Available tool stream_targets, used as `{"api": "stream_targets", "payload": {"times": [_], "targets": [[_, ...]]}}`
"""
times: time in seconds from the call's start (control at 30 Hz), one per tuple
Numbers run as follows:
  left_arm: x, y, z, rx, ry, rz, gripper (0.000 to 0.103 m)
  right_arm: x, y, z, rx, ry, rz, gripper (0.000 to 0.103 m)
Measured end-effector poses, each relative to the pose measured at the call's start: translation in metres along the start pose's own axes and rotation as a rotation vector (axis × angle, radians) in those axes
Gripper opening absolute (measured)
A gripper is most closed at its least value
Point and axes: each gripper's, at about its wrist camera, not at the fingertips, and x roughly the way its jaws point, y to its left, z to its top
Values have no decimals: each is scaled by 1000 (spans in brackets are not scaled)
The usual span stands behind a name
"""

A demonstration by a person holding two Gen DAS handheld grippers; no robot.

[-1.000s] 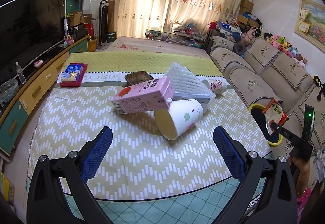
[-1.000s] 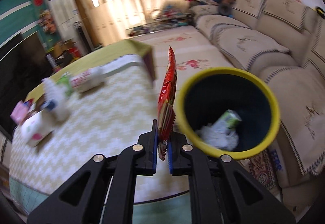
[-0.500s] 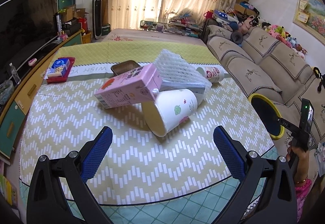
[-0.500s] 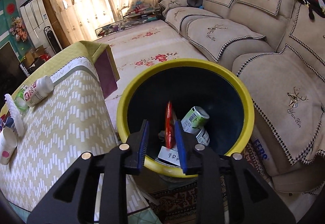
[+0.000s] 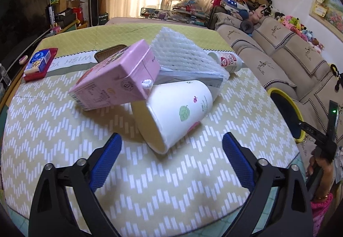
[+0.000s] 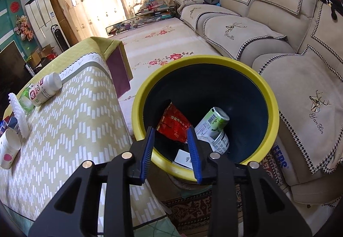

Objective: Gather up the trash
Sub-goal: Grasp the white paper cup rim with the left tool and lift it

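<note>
The right hand-held gripper (image 6: 172,140) hangs over the yellow-rimmed bin (image 6: 271,106) with its jaws apart and nothing between them; the red snack wrapper (image 6: 173,124) lies inside the bin beside a green can (image 6: 214,121). The left hand-held gripper (image 5: 171,146) is spread wide and empty above the tabletop (image 5: 64,140), facing a tipped paper cup (image 5: 178,110) (its mouth toward the camera) with a pink carton (image 5: 118,78) leaning on it and white foam netting (image 5: 182,54) behind.

My left camera sits low and close before the table (image 5: 70,136); my right looks down into the bin (image 6: 265,91). Both show table and bin.
</note>
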Motion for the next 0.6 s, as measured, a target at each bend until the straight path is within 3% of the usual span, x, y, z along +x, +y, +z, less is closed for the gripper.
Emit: {"api": "stream_targets", "payload": {"times": [0.27,0.6], "targets": [[22,-9,5,31,13,0,67,0,1,-2,-1,6,12,31],[27,-23,5,59,16,-38,19,-2,2,-3,2,5,31,32]]}}
